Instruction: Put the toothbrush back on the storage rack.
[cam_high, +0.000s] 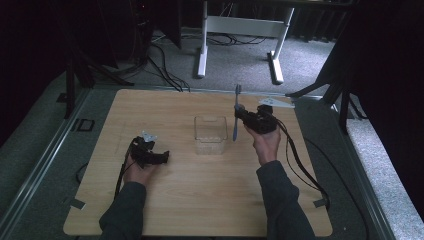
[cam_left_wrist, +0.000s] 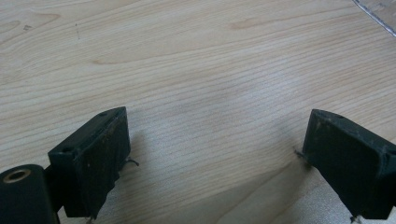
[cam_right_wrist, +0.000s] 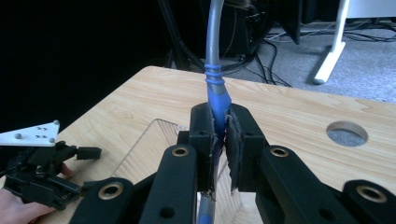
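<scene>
A: Start at nine o'clock on the wooden table (cam_high: 200, 200); what sits there?

B: The left gripper (cam_high: 162, 157), held in the person's left hand (cam_high: 139, 172); it lies low over the board, its jaws pointing toward three o'clock; in the left gripper view the two black jaws stand wide apart over bare wood grain, so the left gripper (cam_left_wrist: 212, 158) is released, with nothing between them.

A: And at the centre?

B: A clear plastic container (cam_high: 209, 135), square-sided and open at the top, standing upright on the table; whether anything lies inside it cannot be told; it sits between the two grippers, apart from both.

A: Moving on toward two o'clock?

B: The right gripper (cam_high: 240, 114), raised off the board in the right hand (cam_high: 265, 142); it is clenched on a toothbrush (cam_high: 235, 117); the toothbrush stands nearly upright, just beside the container's right wall, its head toward twelve o'clock.

A: Does the close view agree?

B: Yes; in the right gripper view the right gripper (cam_right_wrist: 219, 135) pinches the blue handle of the toothbrush (cam_right_wrist: 215, 74), whose grey neck rises out of the top of the frame; the container (cam_right_wrist: 149, 140) lies below the jaws; the left gripper (cam_right_wrist: 91, 153) shows at eight o'clock; a round hole (cam_right_wrist: 347, 133) in the table lies at three o'clock.
</scene>
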